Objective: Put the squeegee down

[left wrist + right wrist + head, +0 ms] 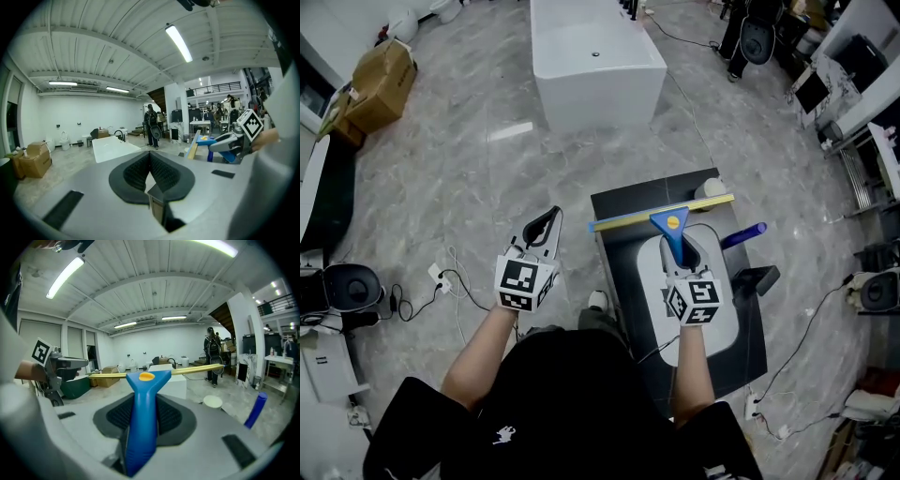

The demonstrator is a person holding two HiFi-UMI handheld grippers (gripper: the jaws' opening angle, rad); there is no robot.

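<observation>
The squeegee has a blue handle (pixel 675 238) and a long yellow blade (pixel 661 214). My right gripper (pixel 681 251) is shut on the handle and holds the squeegee over the white sink basin (pixel 722 314), which is set in a black counter (pixel 623 225). In the right gripper view the handle (pixel 143 423) stands between the pads, with the blade (pixel 197 370) lying crosswise beyond them. My left gripper (pixel 549 221) hangs over the floor left of the counter, shut with nothing in it. In the left gripper view its pads (pixel 161 171) meet, and the squeegee (pixel 202 141) shows at the right.
A blue cylinder (pixel 742 234) and a white round item (pixel 710 187) sit on the counter's far right. A white bathtub (pixel 595 61) stands ahead on the marble floor. A cardboard box (pixel 380 80) lies at the far left, and cables (pixel 441 279) run near my left side.
</observation>
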